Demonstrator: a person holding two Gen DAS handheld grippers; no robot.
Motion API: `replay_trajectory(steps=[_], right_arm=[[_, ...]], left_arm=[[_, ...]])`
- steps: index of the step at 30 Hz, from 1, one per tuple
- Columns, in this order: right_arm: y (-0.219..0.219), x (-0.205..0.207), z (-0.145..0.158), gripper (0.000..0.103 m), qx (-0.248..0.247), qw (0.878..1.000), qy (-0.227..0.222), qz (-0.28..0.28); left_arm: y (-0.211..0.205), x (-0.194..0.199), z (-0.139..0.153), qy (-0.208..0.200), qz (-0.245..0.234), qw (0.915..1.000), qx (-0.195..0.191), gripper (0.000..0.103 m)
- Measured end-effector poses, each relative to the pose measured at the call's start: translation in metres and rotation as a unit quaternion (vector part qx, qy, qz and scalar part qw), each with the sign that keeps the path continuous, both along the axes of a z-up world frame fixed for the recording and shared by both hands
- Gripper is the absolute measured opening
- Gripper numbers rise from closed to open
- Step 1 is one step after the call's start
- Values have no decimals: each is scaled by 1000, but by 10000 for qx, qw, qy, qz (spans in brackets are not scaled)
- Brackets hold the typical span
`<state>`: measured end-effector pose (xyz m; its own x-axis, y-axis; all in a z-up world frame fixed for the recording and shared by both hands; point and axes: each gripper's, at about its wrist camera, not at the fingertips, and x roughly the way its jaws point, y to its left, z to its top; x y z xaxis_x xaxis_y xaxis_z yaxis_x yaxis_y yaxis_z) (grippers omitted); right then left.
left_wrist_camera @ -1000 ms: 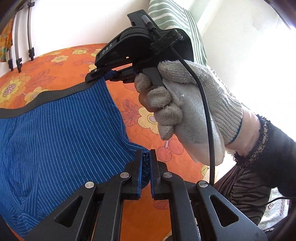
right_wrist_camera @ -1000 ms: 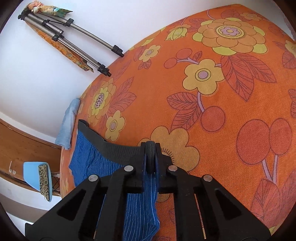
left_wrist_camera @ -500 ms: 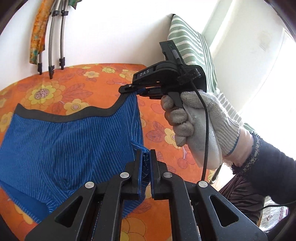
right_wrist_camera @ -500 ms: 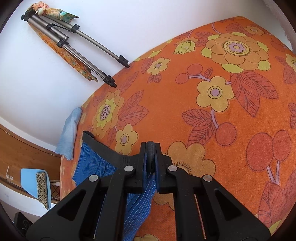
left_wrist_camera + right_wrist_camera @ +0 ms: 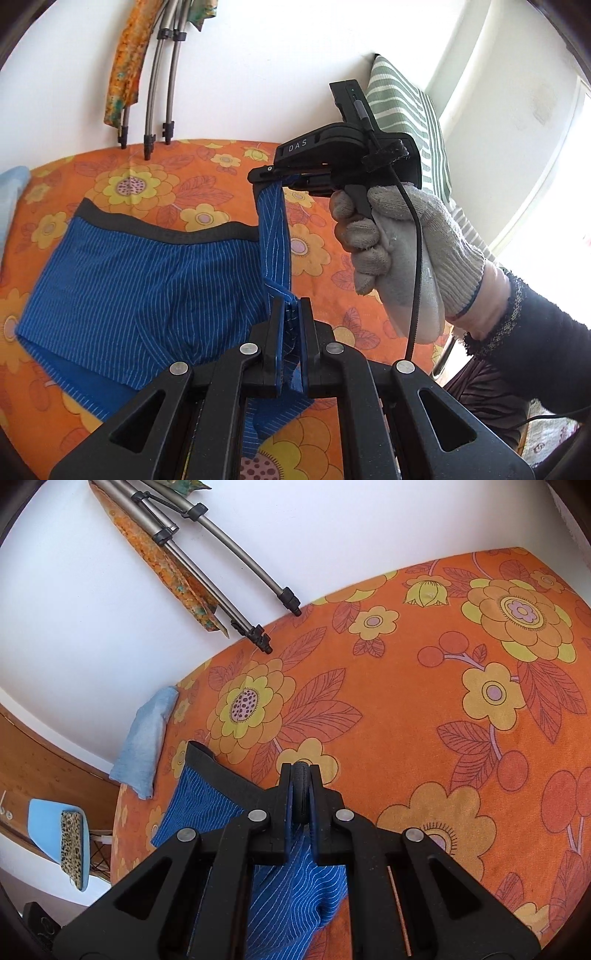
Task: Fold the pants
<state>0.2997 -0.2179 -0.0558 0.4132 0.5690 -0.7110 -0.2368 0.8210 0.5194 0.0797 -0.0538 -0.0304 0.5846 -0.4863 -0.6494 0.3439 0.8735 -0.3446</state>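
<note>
The right side of the blue shorts (image 5: 122, 273) is held raised off the bed (image 5: 424, 709), the left gripper (image 5: 291, 325) clamped on the hem, the right gripper (image 5: 302, 794) clamped on the waistband; next, it should be carried toward the bed's left edge.

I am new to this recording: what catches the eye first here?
The blue striped shorts lie flat on the orange flowered bedspread, their one side lifted. The left tool pinches that side's hem; the right tool, in a gloved hand, pinches its dark waistband corner.
</note>
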Motion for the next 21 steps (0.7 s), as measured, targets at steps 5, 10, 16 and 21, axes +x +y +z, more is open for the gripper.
replay_trajectory(steps=[5, 10, 16, 21], right_arm=[[32, 0, 7, 7, -55, 9998, -137, 140], [70, 0, 10, 7, -101, 9991, -239, 329], [117, 1, 7, 7, -211, 9976, -310, 587], [159, 2, 2, 7, -411, 9952, -352, 817]], left_arm=[[23, -4, -1, 24, 228, 9997, -89, 5], [51, -5, -7, 0, 505, 9987, -103, 5], [100, -3, -24, 199, 1034, 9941, -267, 5], [132, -1, -32, 275, 1401, 9894, -281, 5]])
